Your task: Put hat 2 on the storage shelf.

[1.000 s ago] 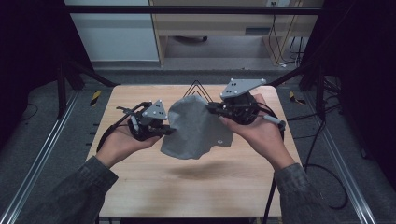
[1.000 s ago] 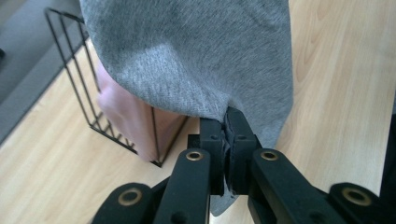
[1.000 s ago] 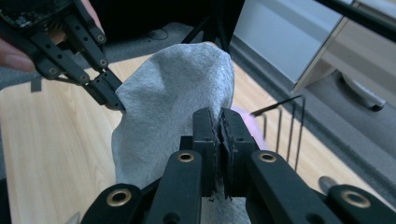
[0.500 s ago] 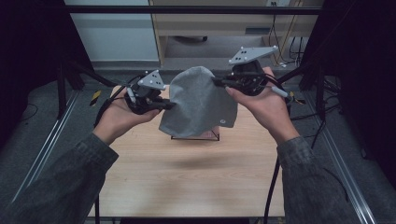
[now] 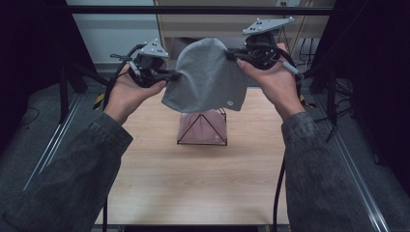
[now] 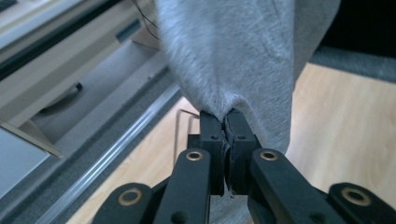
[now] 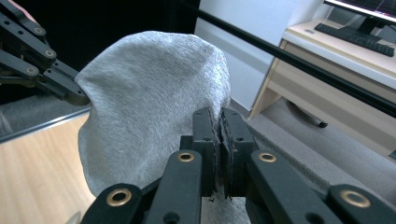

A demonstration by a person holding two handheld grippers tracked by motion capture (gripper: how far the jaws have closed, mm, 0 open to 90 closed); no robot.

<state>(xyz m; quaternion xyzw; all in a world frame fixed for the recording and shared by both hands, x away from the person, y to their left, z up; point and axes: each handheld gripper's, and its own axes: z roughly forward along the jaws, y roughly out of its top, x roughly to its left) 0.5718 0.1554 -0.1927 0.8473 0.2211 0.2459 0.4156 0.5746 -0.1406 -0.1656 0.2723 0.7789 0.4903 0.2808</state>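
A grey cloth [image 5: 208,72] hangs in the air between my two grippers, above the far half of the wooden table [image 5: 193,183]. My left gripper [image 5: 171,76] is shut on the cloth's left edge; in the left gripper view the cloth [image 6: 233,56] bunches into the closed jaws [image 6: 225,119]. My right gripper [image 5: 232,54] is shut on the upper right edge, with the cloth [image 7: 149,93] draping away from its jaws [image 7: 218,116] towards the left gripper [image 7: 70,95]. Below the cloth a pink object in a black wire frame [image 5: 202,126] stands on the table.
A light wooden desk [image 5: 217,29] stands behind the table, with a keyboard [image 7: 355,35] on it. A black horizontal bar [image 5: 193,9] crosses above the far edge. Metal rails [image 5: 53,145] run along both sides of the table.
Both hands have lifted the cloth up off the table and carried it farther away. The pink object in the wire frame has come into sight beneath it.
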